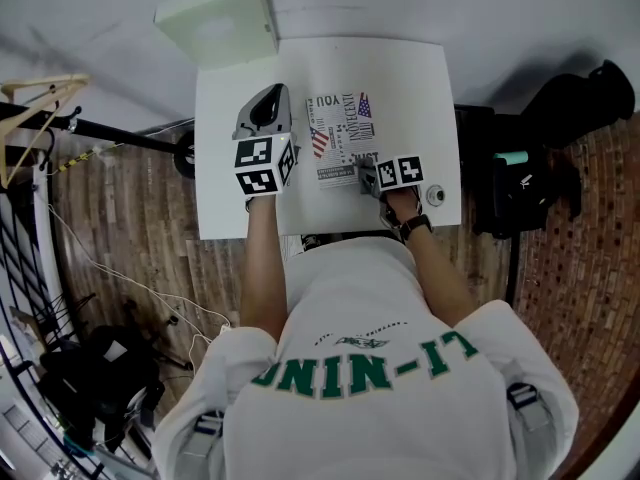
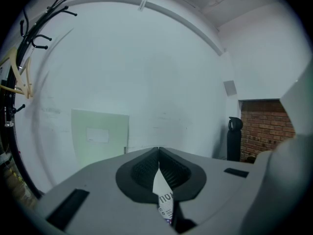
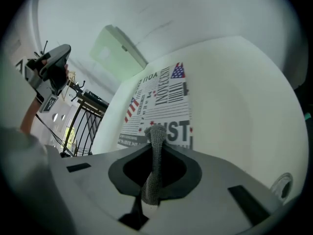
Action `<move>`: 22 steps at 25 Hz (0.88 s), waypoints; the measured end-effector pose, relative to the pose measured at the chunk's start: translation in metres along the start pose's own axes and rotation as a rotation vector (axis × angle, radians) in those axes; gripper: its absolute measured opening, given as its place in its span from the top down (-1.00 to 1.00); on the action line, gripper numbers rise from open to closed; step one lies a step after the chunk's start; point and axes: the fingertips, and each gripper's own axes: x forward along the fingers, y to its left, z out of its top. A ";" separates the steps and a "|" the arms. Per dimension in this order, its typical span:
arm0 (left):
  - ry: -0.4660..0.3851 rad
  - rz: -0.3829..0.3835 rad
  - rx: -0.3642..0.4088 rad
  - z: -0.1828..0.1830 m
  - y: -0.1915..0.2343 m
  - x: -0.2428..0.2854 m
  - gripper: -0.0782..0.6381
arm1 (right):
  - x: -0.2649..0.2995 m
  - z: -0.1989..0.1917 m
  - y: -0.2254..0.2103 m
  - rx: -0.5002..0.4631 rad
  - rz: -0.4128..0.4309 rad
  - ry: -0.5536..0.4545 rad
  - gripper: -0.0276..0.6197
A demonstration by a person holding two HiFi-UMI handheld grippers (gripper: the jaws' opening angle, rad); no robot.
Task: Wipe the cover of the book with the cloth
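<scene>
While both forearms reach straight ahead over the white square table (image 1: 425, 88), we see the left gripper (image 2: 159, 161) tilted up, clamped on the left edge of the black-and-white printed book (image 1: 345, 133). The right gripper (image 3: 156, 146) pinches a grey knitted cloth (image 3: 155, 168) at the book's near edge.

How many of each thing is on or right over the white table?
book: 1
cloth: 1
hand-held gripper: 2 (left hand-held gripper, right hand-held gripper)
small round thing: 1
total: 5
</scene>
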 end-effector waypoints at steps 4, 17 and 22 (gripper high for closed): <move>0.004 -0.021 0.002 -0.001 -0.008 0.005 0.74 | -0.017 0.003 -0.028 0.062 -0.047 -0.042 0.81; 0.004 0.000 -0.007 -0.004 0.002 -0.004 0.74 | 0.007 0.001 0.048 -0.076 0.105 0.014 0.81; 0.003 0.010 -0.013 -0.005 0.005 -0.008 0.74 | 0.038 -0.020 0.104 -0.253 0.189 0.138 0.81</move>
